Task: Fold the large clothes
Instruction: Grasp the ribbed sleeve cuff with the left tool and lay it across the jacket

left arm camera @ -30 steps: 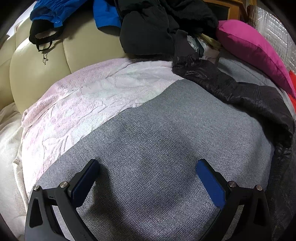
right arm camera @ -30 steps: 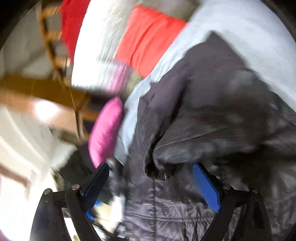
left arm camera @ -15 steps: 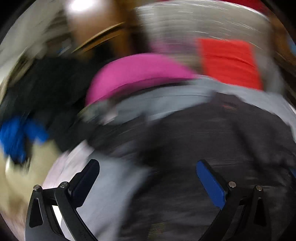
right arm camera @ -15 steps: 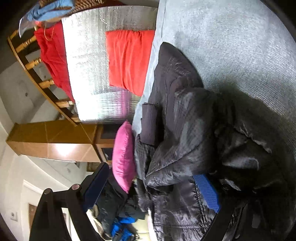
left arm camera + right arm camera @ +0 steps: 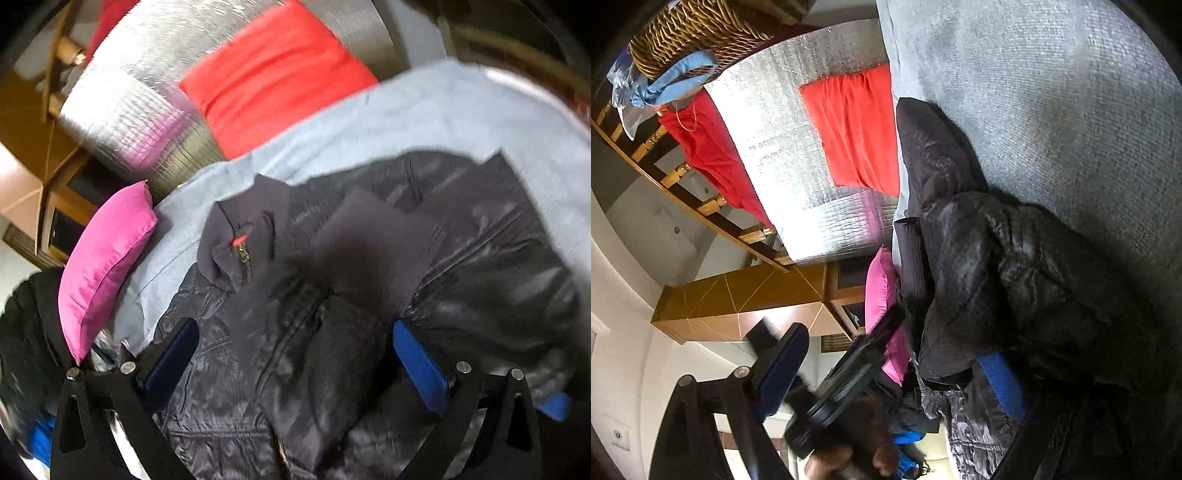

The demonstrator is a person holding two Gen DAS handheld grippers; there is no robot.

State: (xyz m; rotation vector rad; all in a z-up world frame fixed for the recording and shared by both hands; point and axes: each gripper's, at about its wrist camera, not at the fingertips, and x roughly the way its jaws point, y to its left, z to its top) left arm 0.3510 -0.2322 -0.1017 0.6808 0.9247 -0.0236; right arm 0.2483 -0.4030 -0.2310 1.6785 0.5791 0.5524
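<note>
A dark quilted puffer jacket (image 5: 369,258) lies crumpled on a light grey blanket (image 5: 424,114). Its collar with a zip pull and a small red tab (image 5: 240,242) points toward the pink pillow. My left gripper (image 5: 295,354) is open and hovers just over the jacket's near part, the fabric showing between its blue pads. In the right wrist view the jacket (image 5: 1015,277) lies on the grey blanket (image 5: 1052,92). My right gripper (image 5: 897,373) is open at the jacket's edge; its right pad (image 5: 1001,384) is partly under a fold. The left gripper's body shows there (image 5: 849,373), held by a hand.
A pink pillow (image 5: 103,258) lies left of the jacket. A red cushion (image 5: 277,74) leans on a silver foil mat (image 5: 136,92) behind the blanket. A wooden cabinet (image 5: 746,302), a railing with red cloth (image 5: 709,147) and a wicker basket (image 5: 701,29) stand beyond. Dark clothes (image 5: 22,332) pile at left.
My left gripper swung from the grey blanket and pink towel over to the dark jacket. My right gripper stayed at the jacket's edge; the left gripper came into its view.
</note>
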